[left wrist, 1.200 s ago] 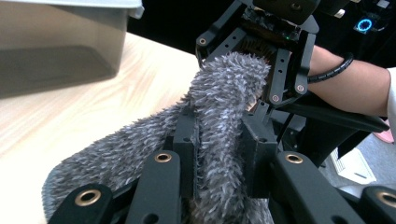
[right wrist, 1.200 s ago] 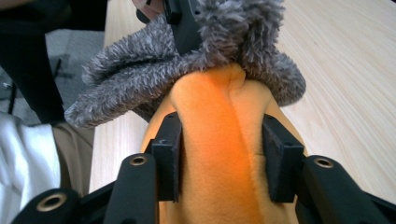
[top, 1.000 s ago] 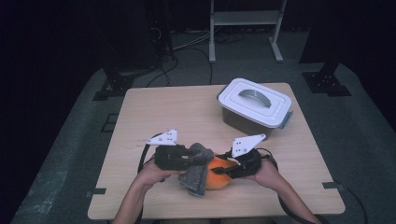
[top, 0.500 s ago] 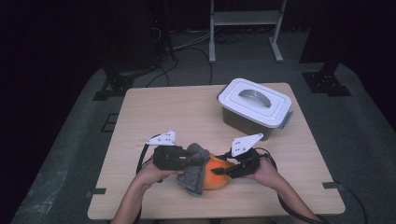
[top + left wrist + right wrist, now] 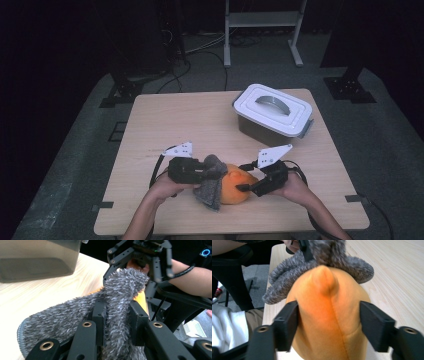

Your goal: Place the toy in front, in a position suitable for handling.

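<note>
An orange plush toy [image 5: 239, 189] lies near the table's front edge, and it also bulges close up between my right jaws [image 5: 329, 315]. A grey fuzzy cloth [image 5: 210, 184] drapes over its left side. My left gripper [image 5: 206, 173] is shut on a fold of that cloth [image 5: 62, 320], pinched at the left gripper [image 5: 117, 315]. A sliver of the orange toy [image 5: 141, 298] shows behind the fold. My right gripper [image 5: 242, 187] comes in from the right. The right gripper [image 5: 329, 322] is shut on the toy's sides, with the cloth [image 5: 287, 282] lying over the toy's far end.
A white lidded box [image 5: 272, 112] with a grey handle stands at the back right of the wooden table [image 5: 175, 125]. Bare tabletop lies to the left and behind the grippers. A person's knees and dark frame legs show below the front edge [image 5: 234, 320].
The grey cloth has bunched slightly higher against the orange toy. Both grippers have stayed almost where they were.
</note>
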